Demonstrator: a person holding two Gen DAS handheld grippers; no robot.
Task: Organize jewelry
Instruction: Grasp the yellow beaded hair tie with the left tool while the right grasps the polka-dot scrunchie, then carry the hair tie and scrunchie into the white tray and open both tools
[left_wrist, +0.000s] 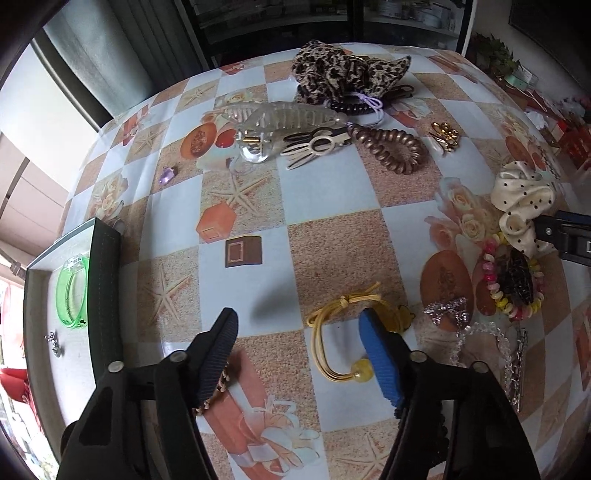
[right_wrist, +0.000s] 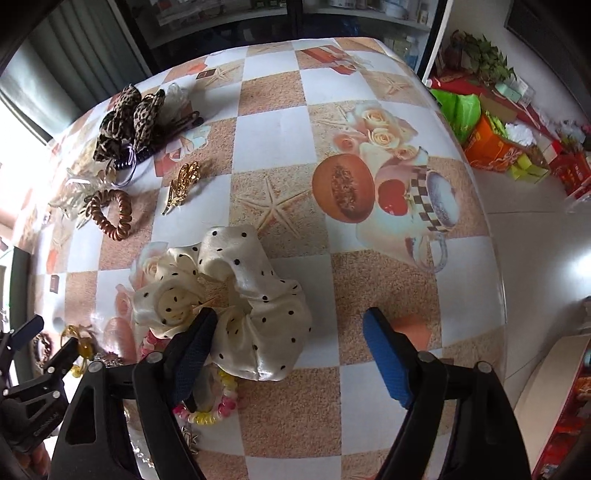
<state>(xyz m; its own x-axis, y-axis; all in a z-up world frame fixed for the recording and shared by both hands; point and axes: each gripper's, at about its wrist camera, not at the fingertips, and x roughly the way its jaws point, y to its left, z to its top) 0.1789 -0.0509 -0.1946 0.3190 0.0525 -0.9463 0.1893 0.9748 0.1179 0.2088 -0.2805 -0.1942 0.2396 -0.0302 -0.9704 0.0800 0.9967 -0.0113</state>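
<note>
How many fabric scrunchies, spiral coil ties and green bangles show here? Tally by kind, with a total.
Fabric scrunchies: 2, leopard-print scrunchie and cream polka-dot satin scrunchie.
Spiral coil ties: 2, bronze coil tie and black coil tie.
Translucent green plastic bangle: 1.
Total: 5.

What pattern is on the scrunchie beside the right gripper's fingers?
Cream satin scrunchie with small black polka dots, clearest in the right wrist view.

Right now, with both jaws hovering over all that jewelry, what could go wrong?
The left gripper straddles the yellow cord bracelet while a beaded band lies under its black finger, so it might catch both.

The right gripper hangs over the polka-dot scrunchie, which lies on the pink and yellow bead bracelet; lifting one could drag the other.
</note>
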